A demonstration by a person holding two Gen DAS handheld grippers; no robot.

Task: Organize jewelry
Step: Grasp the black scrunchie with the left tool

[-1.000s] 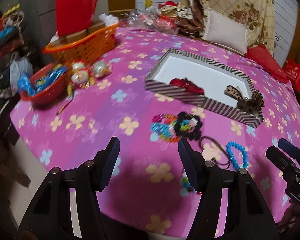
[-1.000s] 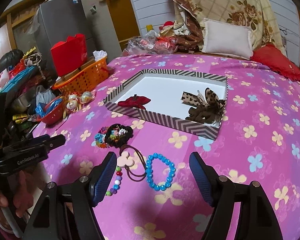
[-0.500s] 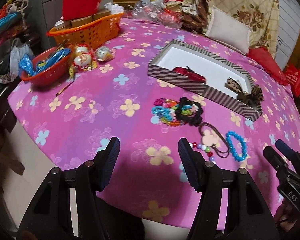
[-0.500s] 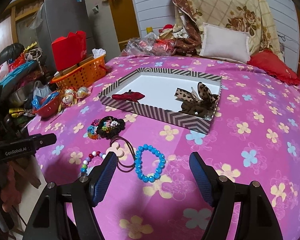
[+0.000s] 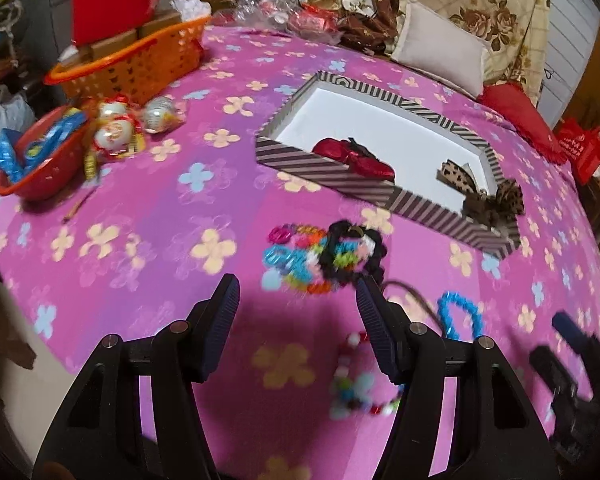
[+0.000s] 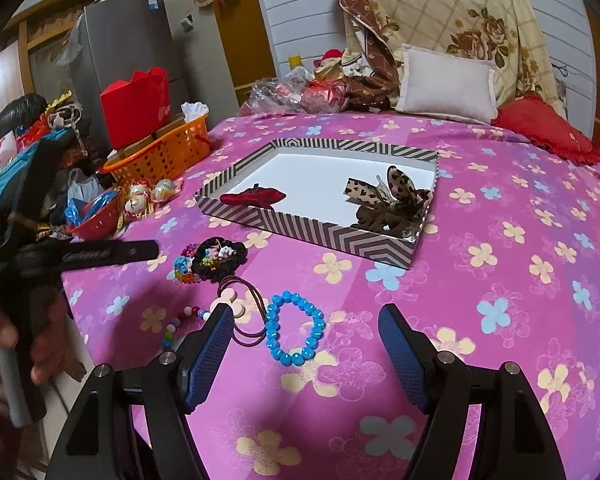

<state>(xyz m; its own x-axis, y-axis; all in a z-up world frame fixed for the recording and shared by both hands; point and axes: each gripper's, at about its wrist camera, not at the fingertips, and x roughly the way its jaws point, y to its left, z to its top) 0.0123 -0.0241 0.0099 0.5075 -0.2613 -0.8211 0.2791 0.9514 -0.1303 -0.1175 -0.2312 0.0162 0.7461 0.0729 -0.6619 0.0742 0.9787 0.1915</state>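
A striped box [image 6: 300, 230] [image 5: 328, 168] on the pink flowered cloth holds a red bow [image 6: 254, 197] [image 5: 356, 160] and a leopard bow [image 6: 392, 194] [image 5: 488, 196]. In front of it lie a black and colourful scrunchie pile [image 6: 214, 258] [image 5: 328, 254], a brown hair tie [image 6: 244, 308], a multicolour bead string [image 6: 176, 326] [image 5: 358, 392] and a blue bead bracelet [image 6: 294, 330] [image 5: 458, 316]. My right gripper [image 6: 306, 354] is open, empty, just short of the blue bracelet. My left gripper [image 5: 294, 330] is open, empty, just short of the scrunchie pile.
An orange basket [image 5: 136, 64] with a red bag, a red bowl [image 5: 32, 164] and round ornaments [image 5: 132, 124] sit at the cloth's left edge. Pillows [image 6: 446, 84] and clutter line the back. The cloth drops off at the near-left edge.
Both grippers drew back over the last second, then the left moved forward toward the scrunchies. Both stayed open. Nothing on the cloth moved.
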